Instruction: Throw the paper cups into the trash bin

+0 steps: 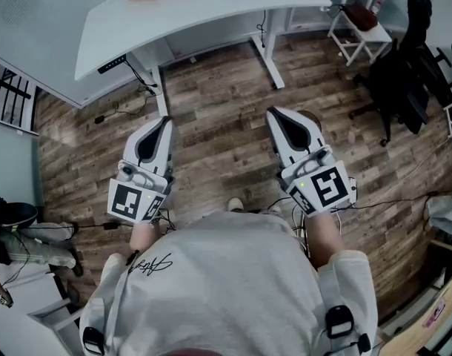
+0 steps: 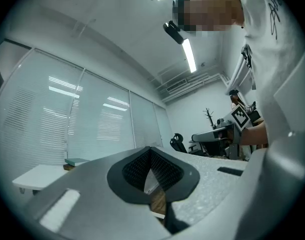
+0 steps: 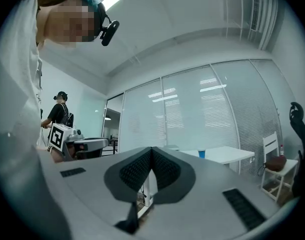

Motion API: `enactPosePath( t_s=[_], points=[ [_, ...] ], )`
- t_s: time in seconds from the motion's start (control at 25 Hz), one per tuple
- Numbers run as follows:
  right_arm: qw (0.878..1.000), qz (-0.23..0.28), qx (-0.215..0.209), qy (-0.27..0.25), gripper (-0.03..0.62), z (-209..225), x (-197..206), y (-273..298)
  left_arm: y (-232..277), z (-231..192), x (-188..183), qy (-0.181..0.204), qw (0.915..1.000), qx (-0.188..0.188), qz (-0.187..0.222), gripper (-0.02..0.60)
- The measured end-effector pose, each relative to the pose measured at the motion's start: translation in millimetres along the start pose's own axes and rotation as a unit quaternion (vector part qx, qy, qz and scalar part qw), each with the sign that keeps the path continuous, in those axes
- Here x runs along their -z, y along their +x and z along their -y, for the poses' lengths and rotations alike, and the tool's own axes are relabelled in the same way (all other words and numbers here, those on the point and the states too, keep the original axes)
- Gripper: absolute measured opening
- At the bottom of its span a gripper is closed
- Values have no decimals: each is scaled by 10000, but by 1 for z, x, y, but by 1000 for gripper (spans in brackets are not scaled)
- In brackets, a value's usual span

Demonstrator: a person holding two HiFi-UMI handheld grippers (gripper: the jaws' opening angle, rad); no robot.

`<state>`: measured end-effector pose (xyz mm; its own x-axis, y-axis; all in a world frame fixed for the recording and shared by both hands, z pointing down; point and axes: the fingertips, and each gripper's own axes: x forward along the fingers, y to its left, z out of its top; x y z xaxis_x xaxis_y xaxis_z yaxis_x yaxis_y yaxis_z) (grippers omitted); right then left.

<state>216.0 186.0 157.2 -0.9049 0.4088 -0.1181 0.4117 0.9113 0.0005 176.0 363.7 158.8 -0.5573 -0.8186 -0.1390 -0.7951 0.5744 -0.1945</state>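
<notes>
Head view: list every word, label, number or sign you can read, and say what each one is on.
No text reads clearly.
Cursive script on the back of the person's white shirt: too scrawled to read.
Left cube's square marker and right cube's square marker: coded patterns, not letters.
Pink label on a board at the lower right: too small to read.

My head camera looks steeply down past my shirt [image 1: 226, 273] at the floor [image 1: 211, 132], with the desk [image 1: 204, 17] at top. Each gripper camera sits right behind its jaws, facing nearly level (plenty of ceiling [image 2: 117, 29]). Both share the desk. The left's shows my right gripper [image 2: 196, 136], the right's my left gripper [image 3: 111, 143].
</notes>
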Motion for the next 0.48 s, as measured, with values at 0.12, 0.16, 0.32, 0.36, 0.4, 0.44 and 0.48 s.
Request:
enactPosePath(
  t_s=[0.12, 0.16, 0.32, 0.36, 0.4, 0.44, 0.48],
  points=[
    [10000, -18, -63, -74, 11, -5, -2, 0, -2, 0, -2, -15, 10000, 30, 19, -6],
    [9999, -3, -86, -141, 11, -7, -3, 0, -3, -1, -3, -11, 10000, 32, 38, -6],
    [9993, 6, -62, -358, 11, -14, -5, -1, -9, -4, -4, -28, 9999, 10, 110, -6],
    [9993, 22, -39, -361, 11, -16, -5, -1, -10, -5, -4, -38, 9999, 9, 124, -6],
    [9994, 47, -22, -342, 11, -17, -5, 0, -11, -6, -4, -43, 9999, 13, 134, -6],
    [9995, 76, -9, -314, 11, -19, -6, 0, -12, -7, -4, -45, 9999, 22, 143, -6],
    [9995, 102, 0, -287, 11, -20, -6, 1, -12, -8, -4, -48, 9999, 35, 155, -6]
  ],
)
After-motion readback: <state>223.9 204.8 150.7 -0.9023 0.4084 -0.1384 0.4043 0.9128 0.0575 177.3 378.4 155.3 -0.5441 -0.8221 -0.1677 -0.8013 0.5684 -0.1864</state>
